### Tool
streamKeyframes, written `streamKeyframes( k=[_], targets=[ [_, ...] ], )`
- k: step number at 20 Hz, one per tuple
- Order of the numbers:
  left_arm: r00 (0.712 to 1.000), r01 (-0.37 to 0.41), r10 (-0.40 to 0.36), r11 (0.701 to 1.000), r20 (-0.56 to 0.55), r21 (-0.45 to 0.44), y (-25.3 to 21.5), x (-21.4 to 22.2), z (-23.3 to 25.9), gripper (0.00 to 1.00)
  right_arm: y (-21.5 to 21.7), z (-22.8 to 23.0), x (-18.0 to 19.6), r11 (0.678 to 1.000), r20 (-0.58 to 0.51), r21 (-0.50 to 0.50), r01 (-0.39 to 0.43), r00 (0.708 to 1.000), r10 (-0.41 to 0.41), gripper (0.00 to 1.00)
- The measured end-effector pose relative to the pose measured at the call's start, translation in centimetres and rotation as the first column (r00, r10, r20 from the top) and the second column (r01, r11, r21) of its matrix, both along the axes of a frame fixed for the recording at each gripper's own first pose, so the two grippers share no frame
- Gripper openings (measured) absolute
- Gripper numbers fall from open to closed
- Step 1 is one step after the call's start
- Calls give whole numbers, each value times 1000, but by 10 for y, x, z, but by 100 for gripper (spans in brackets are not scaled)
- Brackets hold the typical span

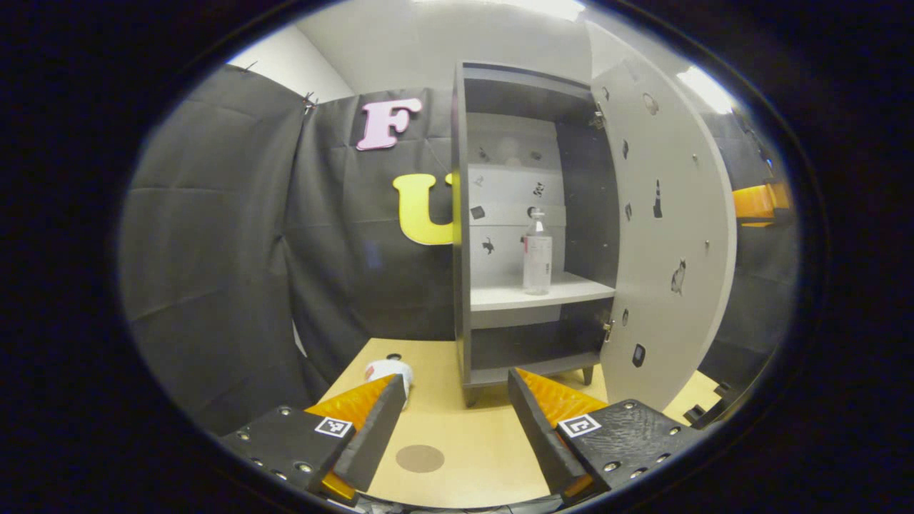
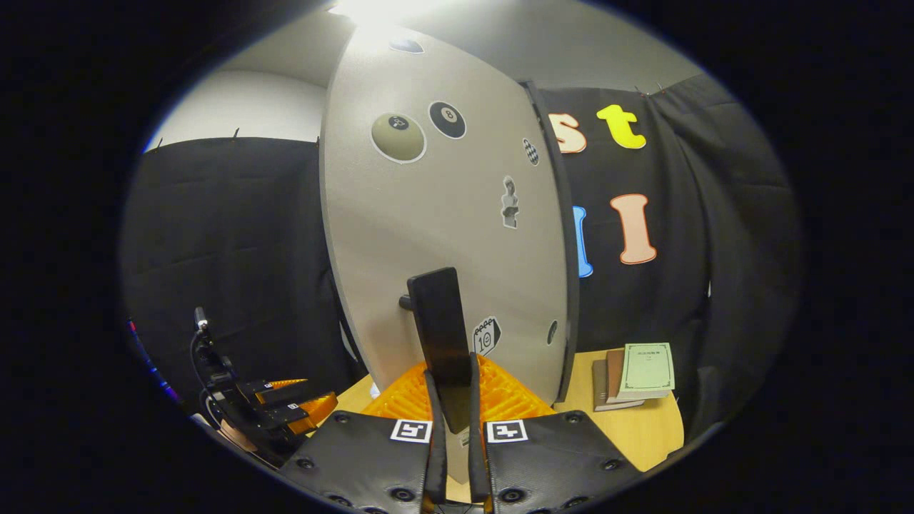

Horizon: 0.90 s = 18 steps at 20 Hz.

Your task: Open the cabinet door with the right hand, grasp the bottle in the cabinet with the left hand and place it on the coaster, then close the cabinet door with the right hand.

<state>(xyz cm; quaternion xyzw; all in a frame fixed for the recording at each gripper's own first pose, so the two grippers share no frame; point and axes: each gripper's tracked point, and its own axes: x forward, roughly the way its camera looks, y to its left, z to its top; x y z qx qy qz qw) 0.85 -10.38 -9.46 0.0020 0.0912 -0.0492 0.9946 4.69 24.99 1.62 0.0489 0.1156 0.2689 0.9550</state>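
step: door (image 1: 668, 235) was swung wide, so opening looked done; bottle grab was up next
coaster (image 1: 420, 458): brown disc on the tabletop (image 1: 471, 442), near the left tongs, bare
left gripper (image 1: 451, 428): jaws wide apart, nothing held, well short of the cabinet (image 1: 463, 214)
bottle (image 1: 537, 251): clear, upright on the middle shelf (image 1: 543, 291)
next: left needed to reach in level, close on the bottle body
right gripper (image 2: 452, 410): clamped on the black door handle (image 2: 441, 335)
unclear: white object (image 1: 389, 371) behind the left finger, partly hidden
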Motion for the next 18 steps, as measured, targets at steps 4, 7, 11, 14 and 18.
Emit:
streamKeyframes(
  k=[4, 7, 11, 14, 18],
  targets=[
    [998, 55, -55, 998, -13, -6, -20, 14, -3, 87, -12, 3, -2, 993, -21, 40, 109, 994, -108, 14],
    [996, 90, -90, 996, -5, -11, -33, 24, -1, 87, -20, 3, -1, 983, -42, 58, 173, 984, -171, 13],
    [993, 119, -120, 993, -13, -17, -43, 30, -5, 87, -40, 7, -1, 954, -72, 114, 279, 960, -272, 11],
    [991, 128, -129, 992, -29, -15, -44, 31, -9, 87, -52, 8, -1, 934, -67, 123, 334, 942, -328, 9],
    [990, 133, -133, 991, -46, -3, -42, 35, -11, 87, -54, 3, 2, 945, -62, 102, 312, 950, -307, 7]
  ],
)
